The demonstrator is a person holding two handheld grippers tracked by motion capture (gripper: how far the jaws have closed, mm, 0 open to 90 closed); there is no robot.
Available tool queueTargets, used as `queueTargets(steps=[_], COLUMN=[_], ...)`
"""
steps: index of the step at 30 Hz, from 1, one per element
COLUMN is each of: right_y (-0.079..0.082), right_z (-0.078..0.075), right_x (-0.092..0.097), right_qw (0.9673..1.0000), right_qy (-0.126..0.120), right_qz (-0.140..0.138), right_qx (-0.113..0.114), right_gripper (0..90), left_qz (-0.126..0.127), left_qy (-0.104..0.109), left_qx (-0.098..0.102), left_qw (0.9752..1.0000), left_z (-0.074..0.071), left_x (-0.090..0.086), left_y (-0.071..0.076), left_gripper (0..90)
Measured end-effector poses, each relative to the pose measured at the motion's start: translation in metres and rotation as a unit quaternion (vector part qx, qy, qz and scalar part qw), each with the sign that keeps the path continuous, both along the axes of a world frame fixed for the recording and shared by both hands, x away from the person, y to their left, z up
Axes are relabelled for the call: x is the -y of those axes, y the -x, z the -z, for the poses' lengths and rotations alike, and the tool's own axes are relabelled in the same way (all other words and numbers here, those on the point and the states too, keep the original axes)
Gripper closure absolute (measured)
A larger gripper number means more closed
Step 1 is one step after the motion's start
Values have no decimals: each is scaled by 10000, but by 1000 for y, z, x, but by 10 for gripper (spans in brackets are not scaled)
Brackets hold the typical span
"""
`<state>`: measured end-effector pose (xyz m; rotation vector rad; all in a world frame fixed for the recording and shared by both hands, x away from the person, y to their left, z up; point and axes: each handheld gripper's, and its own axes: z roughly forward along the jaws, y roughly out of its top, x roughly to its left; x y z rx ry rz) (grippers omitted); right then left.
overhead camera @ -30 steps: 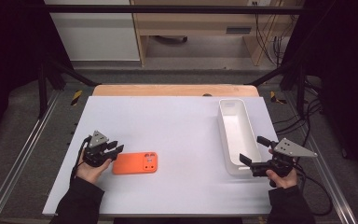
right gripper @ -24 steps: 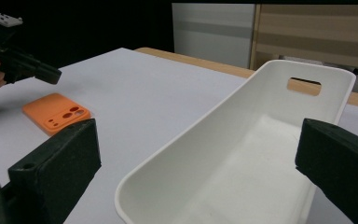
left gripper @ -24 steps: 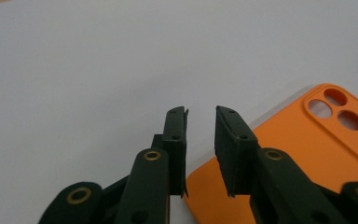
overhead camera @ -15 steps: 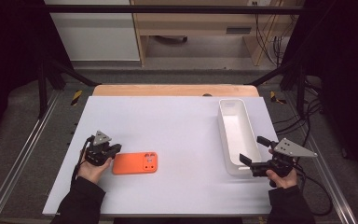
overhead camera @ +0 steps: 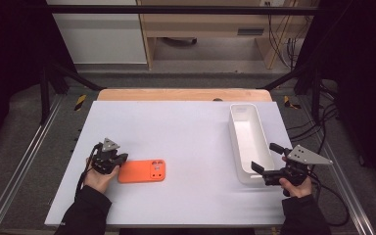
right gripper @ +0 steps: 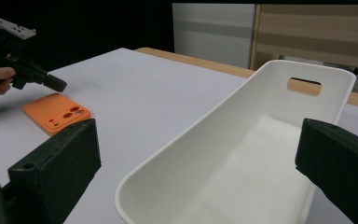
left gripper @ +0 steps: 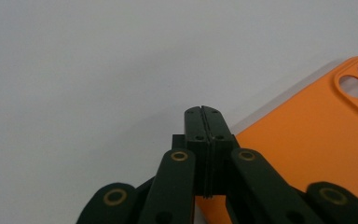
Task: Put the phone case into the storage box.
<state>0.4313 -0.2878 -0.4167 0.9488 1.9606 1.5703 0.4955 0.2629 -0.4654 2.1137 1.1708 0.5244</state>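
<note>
The flat orange rubbery phone case [overhead camera: 142, 171] lies on the white tabletop [overhead camera: 176, 127], toward its near left part, with its camera cut-outs at the right end and facing up. The left tongs [overhead camera: 121, 159] sit just beside the case's left end, at its far left corner. Seen from the left gripper view, the left tongs [left gripper: 203, 112] have just been closing and their black jaws now press flat against each other with nothing between them; the orange case [left gripper: 307, 144] lies just to their right, its edge running close past the jaw tips, and whether they touch it cannot be told.

The right tongs [overhead camera: 264, 160] stand wide open at the near right, and their jaws flank the near end of the long white plastic bin [overhead camera: 247, 142] without pressing on it. The case is well apart from them, across the tabletop to the left.

No brand, label or writing can be read on the case or the bin.
</note>
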Motion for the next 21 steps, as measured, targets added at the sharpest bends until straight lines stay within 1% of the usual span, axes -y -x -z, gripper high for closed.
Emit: queueTargets(steps=[3,8,17,21], right_y=[0,0,0,0], right_z=[0,0,0,0], right_x=[0,0,0,0], right_qw=[10000,10000,10000,10000], right_qy=[-1,-2,9,9], right_qz=[-1,-3,4,-5], right_qx=[5,8,1,3], right_gripper=[4,5,5,4], left_qz=[-13,-55,-47,-19], left_qy=[31,49,17,-7], left_qx=[-12,-94,-116,-156], left_qw=[10000,9999,9999,9999], left_z=[1,3,4,3], left_x=[0,0,1,1], left_y=[-1,-3,-3,-2], left_gripper=[899,900,900,900])
